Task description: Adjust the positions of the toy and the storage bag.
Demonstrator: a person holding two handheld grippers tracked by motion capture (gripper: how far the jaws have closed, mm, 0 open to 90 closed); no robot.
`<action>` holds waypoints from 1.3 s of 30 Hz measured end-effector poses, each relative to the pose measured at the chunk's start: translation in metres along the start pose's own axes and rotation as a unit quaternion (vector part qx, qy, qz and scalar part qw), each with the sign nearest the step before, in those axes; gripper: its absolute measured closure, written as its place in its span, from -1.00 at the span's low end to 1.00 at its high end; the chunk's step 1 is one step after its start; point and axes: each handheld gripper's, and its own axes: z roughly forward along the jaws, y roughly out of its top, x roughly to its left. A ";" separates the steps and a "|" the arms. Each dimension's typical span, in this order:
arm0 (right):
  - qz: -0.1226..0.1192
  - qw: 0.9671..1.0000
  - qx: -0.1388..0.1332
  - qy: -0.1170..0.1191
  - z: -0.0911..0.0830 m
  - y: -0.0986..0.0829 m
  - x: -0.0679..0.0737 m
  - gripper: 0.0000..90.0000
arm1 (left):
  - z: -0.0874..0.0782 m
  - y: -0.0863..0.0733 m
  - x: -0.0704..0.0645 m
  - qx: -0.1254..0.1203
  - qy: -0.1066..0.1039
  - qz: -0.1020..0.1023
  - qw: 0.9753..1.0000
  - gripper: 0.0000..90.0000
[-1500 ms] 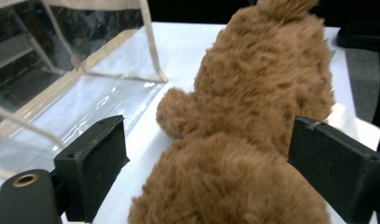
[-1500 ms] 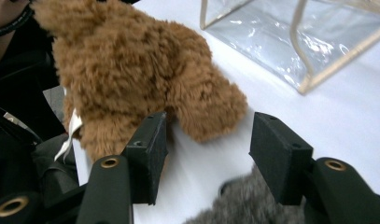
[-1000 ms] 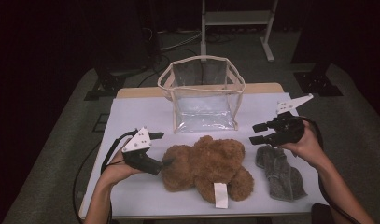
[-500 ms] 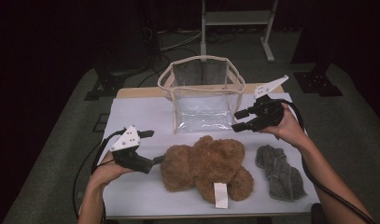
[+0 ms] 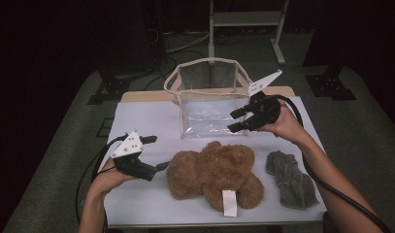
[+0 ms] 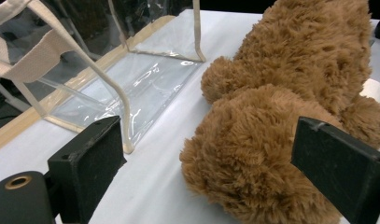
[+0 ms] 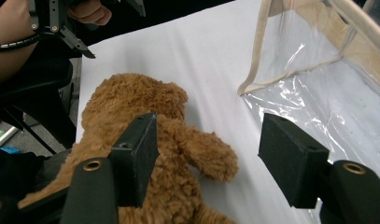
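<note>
— Since a second ago the right gripper [image 5: 237, 120] has swung in from over the grey plush toy [image 5: 289, 177] to the front right corner of the clear bag [image 5: 207, 99]. See it?

— Yes. Nearest me, the left gripper [image 5: 156, 153] sits low on the white table [image 5: 137, 204], jaws spread wide and empty, one tip just beside the brown teddy bear [image 5: 215, 174]. I'd say it's lined up to clamp that end.

— And the teddy?

— Lying flat across the middle of the table, tag towards us, just in front of the bag.

— The right one?

— Jaws wide apart too, holding nothing, poised above the teddy by the bag's rim, perhaps to steady the opening, which stands upright and gaping at the far side.
</note>
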 end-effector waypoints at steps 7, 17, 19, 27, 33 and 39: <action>-0.014 1.000 0.002 0.004 0.008 0.017 -0.002 -0.20 | -0.001 -0.003 0.003 0.004 0.002 -0.004 1.000 -0.81; -0.025 1.000 0.014 0.006 0.014 0.039 -0.009 -0.17 | -0.005 -0.004 0.005 0.001 0.002 -0.009 1.000 -0.84; -0.031 0.999 0.016 0.007 0.016 0.044 -0.012 -0.17 | -0.006 -0.005 0.005 0.004 0.005 -0.010 1.000 -0.84; -0.049 0.998 0.033 0.006 0.020 0.065 -0.025 -0.16 | -0.007 -0.009 0.007 0.012 0.007 -0.017 1.000 -0.84; -0.052 0.998 0.042 0.002 0.024 0.077 -0.034 -0.15 | -0.009 -0.010 0.008 0.008 0.007 -0.021 1.000 -0.84; -0.059 0.997 0.052 -0.007 0.028 0.085 -0.043 -0.13 | -0.011 -0.011 0.009 0.010 0.010 -0.023 1.000 -0.84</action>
